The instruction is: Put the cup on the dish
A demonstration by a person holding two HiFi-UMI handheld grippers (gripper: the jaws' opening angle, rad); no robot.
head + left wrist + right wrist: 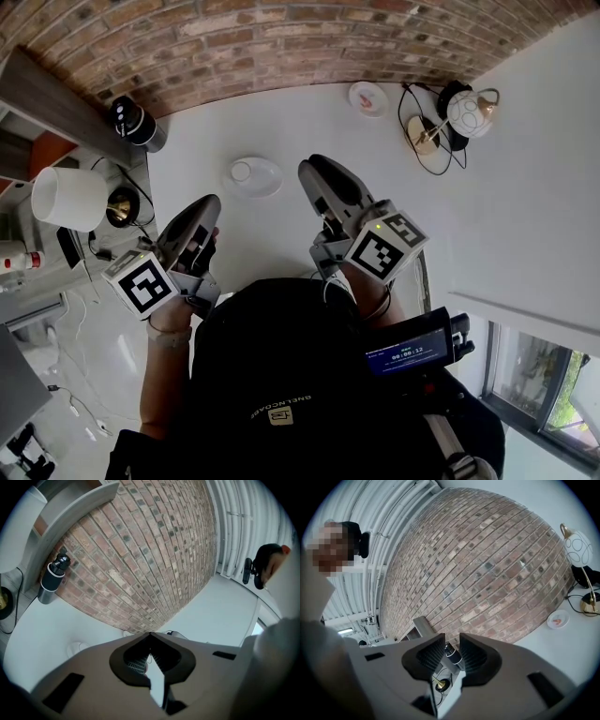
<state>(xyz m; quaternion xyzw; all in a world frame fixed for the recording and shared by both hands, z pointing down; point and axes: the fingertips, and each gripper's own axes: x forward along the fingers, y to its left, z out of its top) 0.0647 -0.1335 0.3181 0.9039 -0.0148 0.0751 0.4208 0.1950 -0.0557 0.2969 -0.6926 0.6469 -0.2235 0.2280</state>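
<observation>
In the head view the cup (241, 171) is a small, white, round thing with its mouth up. It stands on the dish (262, 180), a shallow white saucer, off-centre toward the saucer's 9 o'clock side. The pair lies on the white desk (281, 122) at about 11 o'clock from the middle of the picture, just ahead of both grippers and apart from them. The left gripper (206, 206) points up toward 1 o'clock and the right gripper (317, 171) toward 11 o'clock, the dish between their lines. Along the brick wall (234, 47) a black cylinder (136, 122) stands at 10 o'clock, a small plate (368, 97) at 12 o'clock and a white globe lamp (469, 112) at 2 o'clock. In the left gripper view the fingers (136, 663) are pressed together, their tips meeting with nothing between them, and the cup cannot be surely made out. In the right gripper view that gripper's fingers (429, 654) are drawn in to a narrow slit that holds nothing. Only the far black cylinder shows through the slit, with the lamp at 3 o'clock and the small plate below it. The cup is outside this view.
</observation>
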